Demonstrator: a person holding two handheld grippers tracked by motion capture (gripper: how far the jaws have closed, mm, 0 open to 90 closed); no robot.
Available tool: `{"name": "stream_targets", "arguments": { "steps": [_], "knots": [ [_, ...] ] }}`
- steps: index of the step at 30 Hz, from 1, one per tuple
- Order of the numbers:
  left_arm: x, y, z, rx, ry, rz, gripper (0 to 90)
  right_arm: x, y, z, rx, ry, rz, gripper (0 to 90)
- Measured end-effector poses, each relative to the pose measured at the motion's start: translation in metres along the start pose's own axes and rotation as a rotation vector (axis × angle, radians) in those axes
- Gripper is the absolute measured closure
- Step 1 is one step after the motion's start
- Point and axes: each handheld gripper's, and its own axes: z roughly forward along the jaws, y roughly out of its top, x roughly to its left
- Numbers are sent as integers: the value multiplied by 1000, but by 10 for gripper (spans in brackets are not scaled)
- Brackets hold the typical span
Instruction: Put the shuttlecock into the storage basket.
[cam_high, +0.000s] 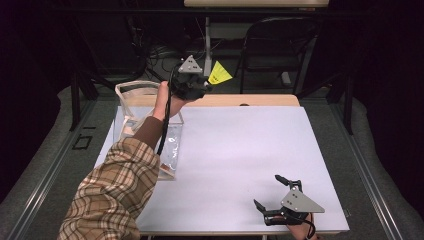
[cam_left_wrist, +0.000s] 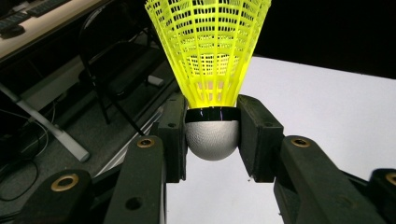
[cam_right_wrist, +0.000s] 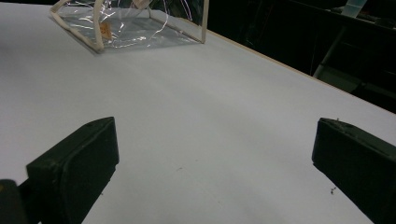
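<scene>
Fingers: left gripper (cam_left_wrist: 212, 135) has its jaws clamped on the shuttlecock (cam_left_wrist: 210, 70), pads pressed on either side of the cap just under the skirt; right gripper (cam_right_wrist: 215, 163) has its jaws wide apart with nothing between them.
Shuttlecock place: up in the air at upper centre of the high view (cam_high: 219, 73), past the far table edge, yellow skirt pointing away from the left gripper (cam_high: 192, 82).
Weight: looks very light, a plastic mesh skirt on a small rounded grey cap, so I'd judge it needs little squeeze.
Stiffness: the skirt is open lattice and likely to flex or crush; the cap looks firmer.
Slip: the cap is domed and could roll or pop out of flat pads if the squeeze is off-centre.
Best hold: the cap, right at the dark band, as it's held now, never the skirt.
Right gripper place: lower right of the high view (cam_high: 280, 202), low over the white table (cam_high: 240, 150).
Bag: clear pouch (cam_high: 145, 130) stands open at left of the table, under the person's sleeve (cam_high: 112, 195).
</scene>
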Motion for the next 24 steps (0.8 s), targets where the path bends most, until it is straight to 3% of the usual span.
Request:
{"name": "stream_targets", "arguments": {
  "steps": [24],
  "knots": [
    [27,-20,-35,-3,78,-43,651,0,-1,2,2,2,3,3]
  ]
}}
